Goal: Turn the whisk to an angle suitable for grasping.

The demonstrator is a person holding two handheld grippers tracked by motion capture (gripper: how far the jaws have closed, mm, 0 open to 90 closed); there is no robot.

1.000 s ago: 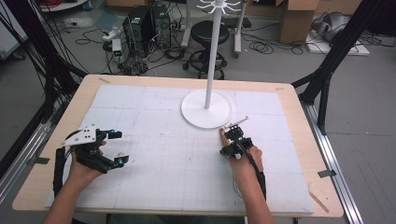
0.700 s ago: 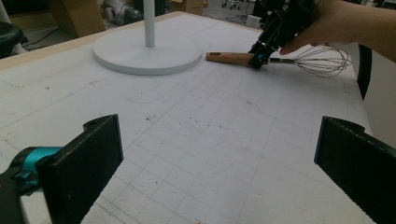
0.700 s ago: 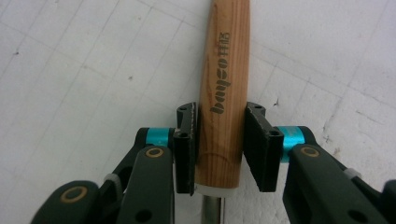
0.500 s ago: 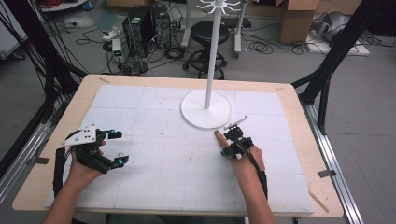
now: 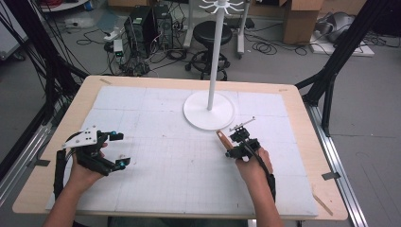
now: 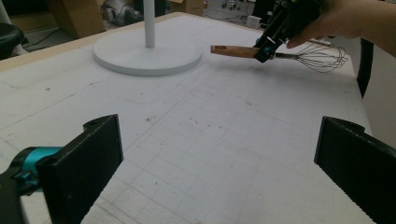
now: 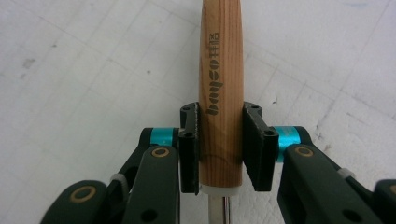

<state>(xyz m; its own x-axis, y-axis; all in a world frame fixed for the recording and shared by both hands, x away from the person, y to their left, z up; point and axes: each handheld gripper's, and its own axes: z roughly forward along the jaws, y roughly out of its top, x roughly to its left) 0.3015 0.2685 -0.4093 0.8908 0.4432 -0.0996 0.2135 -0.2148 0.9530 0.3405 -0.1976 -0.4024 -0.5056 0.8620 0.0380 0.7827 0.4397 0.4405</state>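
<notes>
My right gripper (image 5: 235, 145) is shut on the wooden handle (image 7: 220, 88) of a whisk, just in front of the white stand's round base (image 5: 209, 112). The handle (image 5: 221, 138) points toward the far left, a little above the mat. In the left gripper view, the whisk's wire loops (image 6: 322, 56) stick out behind the right gripper (image 6: 270, 41), under the hand. My left gripper (image 5: 119, 149) hovers at the table's left with its jaws wide apart and nothing between them (image 6: 219, 163).
A white gridded mat (image 5: 170, 170) covers the wooden table (image 5: 47, 175). The stand's thin pole (image 5: 215, 56) rises from the base to a hook ring at the top. Black frame posts flank the table, with floor clutter beyond its far edge.
The right hand has drifted very slightly toward the near edge with the whisk. The left gripper has stayed put and open.
</notes>
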